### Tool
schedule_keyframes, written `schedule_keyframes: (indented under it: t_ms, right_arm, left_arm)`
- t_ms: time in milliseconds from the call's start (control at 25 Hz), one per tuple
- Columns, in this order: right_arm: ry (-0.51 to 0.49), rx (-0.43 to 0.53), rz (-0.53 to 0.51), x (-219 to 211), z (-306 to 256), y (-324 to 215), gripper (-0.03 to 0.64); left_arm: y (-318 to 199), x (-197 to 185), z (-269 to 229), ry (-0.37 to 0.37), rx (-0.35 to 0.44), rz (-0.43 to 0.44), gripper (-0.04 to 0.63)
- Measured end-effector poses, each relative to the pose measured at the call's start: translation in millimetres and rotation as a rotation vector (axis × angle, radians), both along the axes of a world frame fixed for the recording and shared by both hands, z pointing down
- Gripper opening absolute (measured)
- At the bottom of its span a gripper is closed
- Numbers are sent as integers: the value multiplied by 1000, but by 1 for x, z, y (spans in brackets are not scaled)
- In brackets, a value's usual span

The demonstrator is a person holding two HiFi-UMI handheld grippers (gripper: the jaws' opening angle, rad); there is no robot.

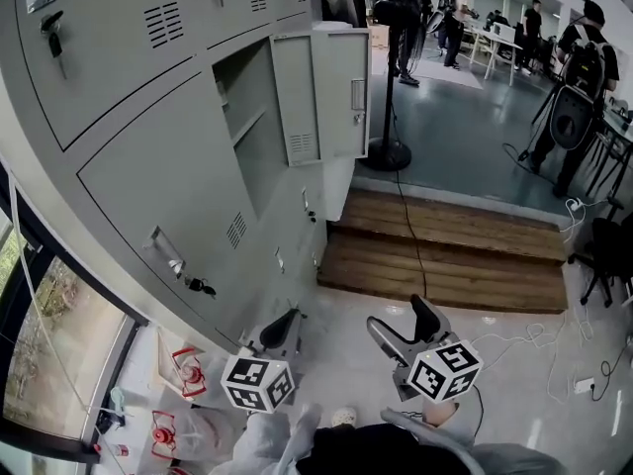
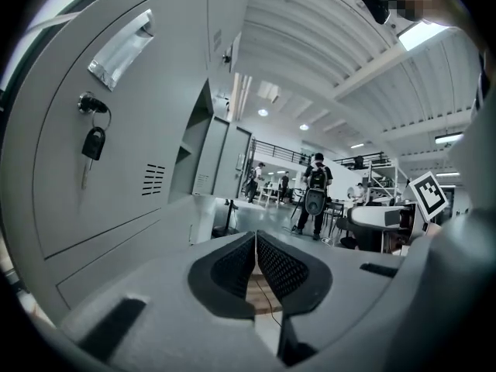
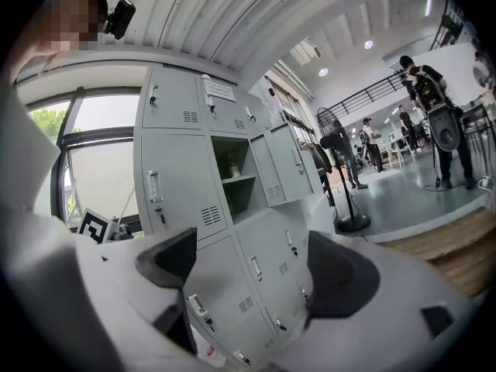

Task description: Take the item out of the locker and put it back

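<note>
Both empty, low at 6 o'clock: left gripper [image 1: 284,327] jaws pressed together, right gripper [image 1: 404,327] jaws spread wide, likely ready to grab. Small item [image 3: 232,168] sits on shelf in open locker [image 1: 255,137], 12 o'clock, door [image 1: 339,92] swung aside.

The locker [image 1: 247,117] stands open at left — a fan stand [image 1: 387,152] just beyond its door [image 1: 339,92], wooden steps [image 1: 445,250] nearer.
</note>
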State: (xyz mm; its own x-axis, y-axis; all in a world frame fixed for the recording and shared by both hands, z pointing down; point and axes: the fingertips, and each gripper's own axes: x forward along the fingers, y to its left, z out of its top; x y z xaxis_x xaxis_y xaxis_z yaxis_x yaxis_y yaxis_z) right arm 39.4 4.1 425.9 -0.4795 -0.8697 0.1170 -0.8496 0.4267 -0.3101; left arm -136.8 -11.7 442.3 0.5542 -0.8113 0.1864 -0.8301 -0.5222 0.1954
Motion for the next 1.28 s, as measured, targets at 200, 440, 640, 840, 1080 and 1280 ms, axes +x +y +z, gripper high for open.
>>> schedule_keyframes:
  t_ms: [200,440,640,840,1080,1280]
  right_arm:
    - [-13,-15,16,-2,8,-5,448]
    - [-16,-24,64,8,11,3,448]
    - [-10,-21,77,13,13,2,448]
    - [-17,-23,55,11,12,-14,448]
    - [-18,-26,28,21,12,-49,448]
    - [-21,-26,-6,31,11,-92,448]
  left_arm:
    - [-7,0,7,1,-12,20,15]
    - [-1,4,9,-8,-20,54,14]
    - [-2,7,10,-4,-21,62,14]
    - [-16,12,11,-9,-24,59,14]
    - [-49,21,7,-15,-16,39,14]
    - [-86,31,6,-24,-16,9,14]
